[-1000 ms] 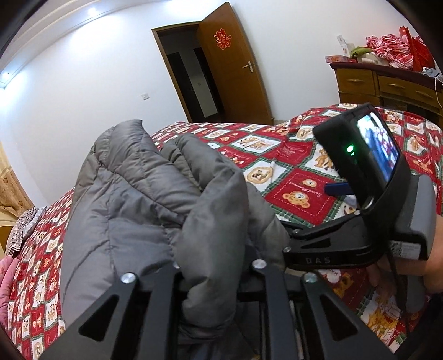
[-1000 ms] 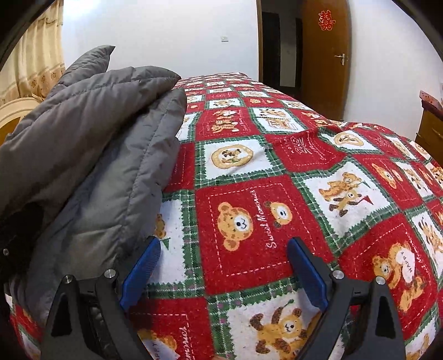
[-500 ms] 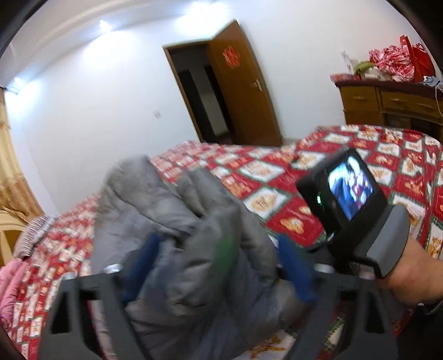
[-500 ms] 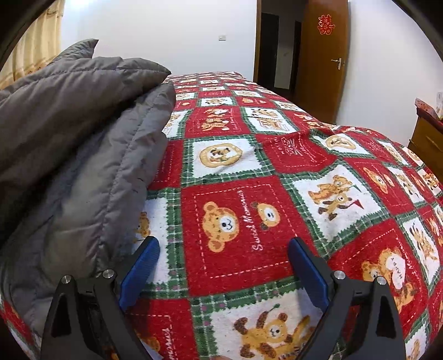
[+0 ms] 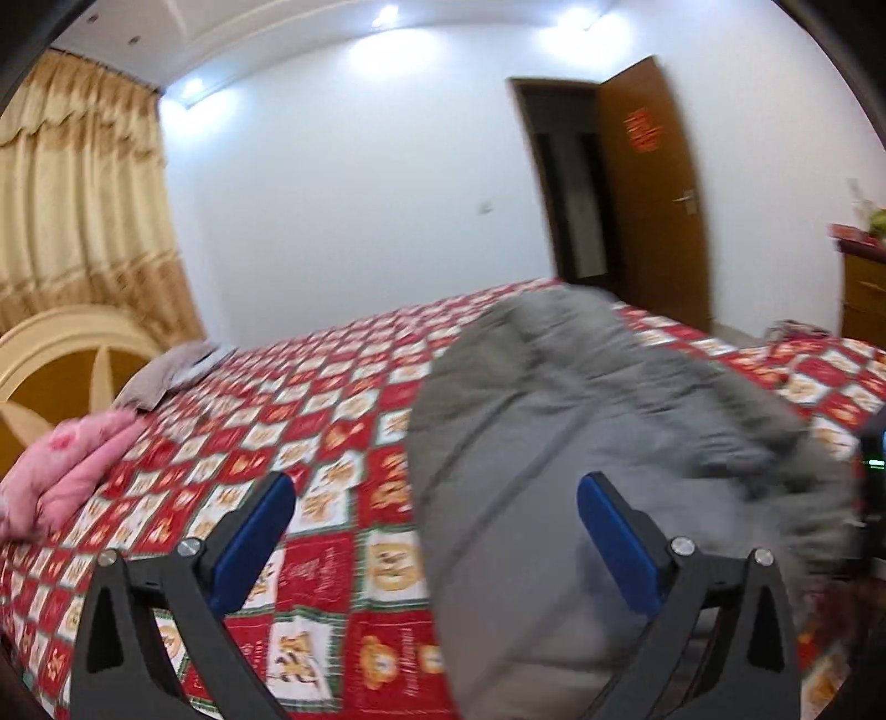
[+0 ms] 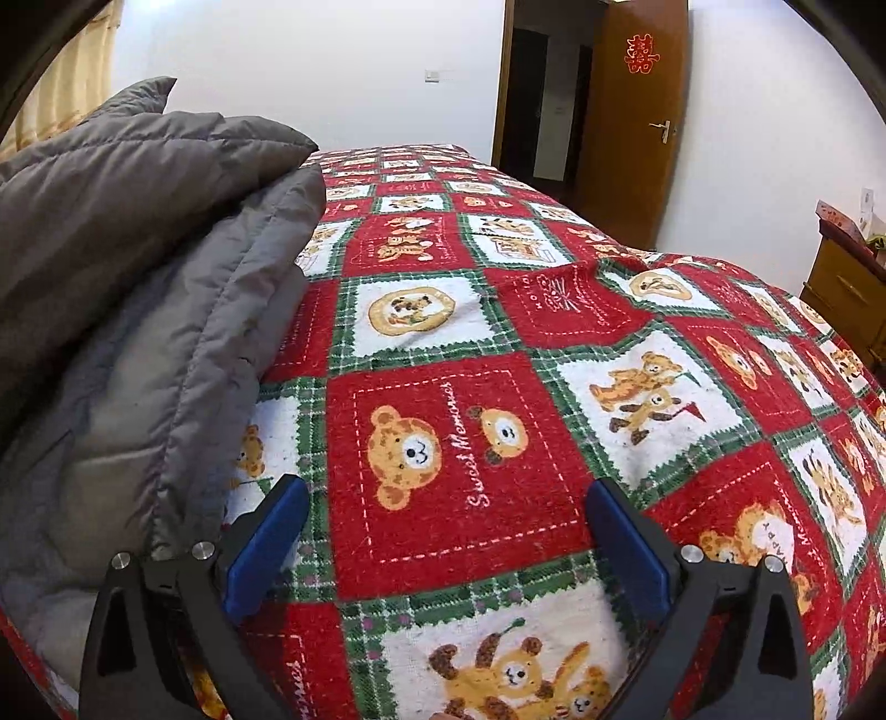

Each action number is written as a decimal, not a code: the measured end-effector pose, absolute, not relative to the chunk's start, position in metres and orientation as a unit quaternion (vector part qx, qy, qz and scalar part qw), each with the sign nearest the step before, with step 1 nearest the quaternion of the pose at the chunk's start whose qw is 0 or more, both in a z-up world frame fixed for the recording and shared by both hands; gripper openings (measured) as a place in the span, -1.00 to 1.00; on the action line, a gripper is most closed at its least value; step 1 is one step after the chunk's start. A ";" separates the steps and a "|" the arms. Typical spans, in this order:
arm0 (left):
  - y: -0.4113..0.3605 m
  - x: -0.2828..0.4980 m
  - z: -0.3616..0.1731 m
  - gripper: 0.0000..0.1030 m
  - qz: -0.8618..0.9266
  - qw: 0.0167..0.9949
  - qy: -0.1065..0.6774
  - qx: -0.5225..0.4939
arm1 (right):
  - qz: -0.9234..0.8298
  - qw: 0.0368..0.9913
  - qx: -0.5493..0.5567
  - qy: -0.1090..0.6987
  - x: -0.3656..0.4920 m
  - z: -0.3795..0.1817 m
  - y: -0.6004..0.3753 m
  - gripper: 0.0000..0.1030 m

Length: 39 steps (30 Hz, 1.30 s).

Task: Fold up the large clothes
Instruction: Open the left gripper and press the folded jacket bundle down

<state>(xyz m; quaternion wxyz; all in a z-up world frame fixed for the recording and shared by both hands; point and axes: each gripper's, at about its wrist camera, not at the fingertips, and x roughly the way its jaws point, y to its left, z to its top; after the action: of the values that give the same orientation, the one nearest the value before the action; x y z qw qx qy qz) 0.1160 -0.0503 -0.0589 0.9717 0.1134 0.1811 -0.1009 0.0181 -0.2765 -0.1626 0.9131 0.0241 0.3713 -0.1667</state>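
The left tool [image 5: 432, 526] stands wide: its jaws have just been opening, and nothing is pressed between the blue pads [image 5: 257, 531], though the edge of the grey padded jacket [image 5: 581, 443] shows in the gap behind them. I judge that the tool has let go of the garment so that the folded part can rest by its own weight. The right tool [image 6: 448, 545] is also wide and holds nothing; its jaws have been opening a little too. Between its pads [image 6: 268, 545] only the bedcover is seen, and the jacket [image 6: 138, 277] lies just beside its left finger. It seems to wait there, near the edge of the garment, ready for a next grasp.

The jacket lies on the bed in a thick pile of several layers, with one quilted layer over another, so the fold looks partly done, but how many folds remain I cannot tell.

The bed carries a red and green checked bedcover [image 6: 526, 387] with bear pictures, soft and a little wrinkled. At the far side, in the left view, lie a pink cloth [image 5: 66, 471] and a greyish pillow [image 5: 166, 376], near a cream headboard [image 5: 61, 354]. Around are white walls, gold curtains [image 5: 77, 210], an open brown door [image 6: 637, 122] with a red paper sign [image 6: 642, 54], and a wooden dresser [image 6: 847, 288] at the right
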 end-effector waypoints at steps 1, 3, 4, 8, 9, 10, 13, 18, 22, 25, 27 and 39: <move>-0.047 0.126 -0.063 1.00 -0.091 0.971 0.188 0.113 | -0.167 0.913 0.024 0.371 0.018 -0.163 -0.276 0.95; -0.046 0.136 -0.070 1.00 -0.082 0.971 0.195 0.116 | -0.167 0.914 0.023 0.370 0.018 -0.163 -0.277 0.95; -0.046 0.143 -0.074 1.00 -0.077 0.970 0.200 0.117 | -0.168 0.914 0.023 0.369 0.018 -0.163 -0.277 0.95; -0.046 0.157 -0.082 1.00 -0.067 0.969 0.205 0.124 | -0.168 0.914 0.023 0.368 0.018 -0.163 -0.276 0.96; -0.047 0.160 -0.080 1.00 -0.066 0.969 0.203 0.127 | -0.168 0.915 0.023 0.367 0.018 -0.164 -0.276 0.97; -0.048 0.166 -0.079 1.00 -0.061 0.969 0.198 0.132 | -0.168 0.915 0.024 0.367 0.017 -0.164 -0.276 0.97; -0.045 0.185 -0.072 1.00 -0.043 0.972 0.190 0.133 | -0.164 0.915 0.029 0.367 0.018 -0.164 -0.277 0.97; -0.046 0.229 -0.078 1.00 -0.008 0.965 0.226 0.131 | -0.163 0.916 0.030 0.365 0.017 -0.164 -0.278 0.97; -0.083 0.213 -0.083 1.00 -0.052 0.965 0.211 0.149 | -0.161 0.917 0.037 0.364 0.016 -0.162 -0.281 0.97; -0.128 0.185 -0.090 1.00 -0.041 0.958 0.152 0.240 | -0.168 0.914 0.049 0.365 0.016 -0.156 -0.289 0.97; -0.146 0.173 -0.094 1.00 -0.046 0.954 0.132 0.265 | -0.175 0.916 0.057 0.356 0.015 -0.149 -0.296 0.97; -0.187 0.141 -0.114 1.00 -0.050 0.933 0.100 0.342 | -0.216 0.907 0.106 0.346 0.021 -0.119 -0.340 0.97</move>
<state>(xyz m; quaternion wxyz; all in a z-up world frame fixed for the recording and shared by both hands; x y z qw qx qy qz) 0.1409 -0.1868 -0.1145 0.9330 0.3419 0.1002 -0.0496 0.0212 -0.3403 -0.1191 0.9069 0.1059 0.3459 -0.2161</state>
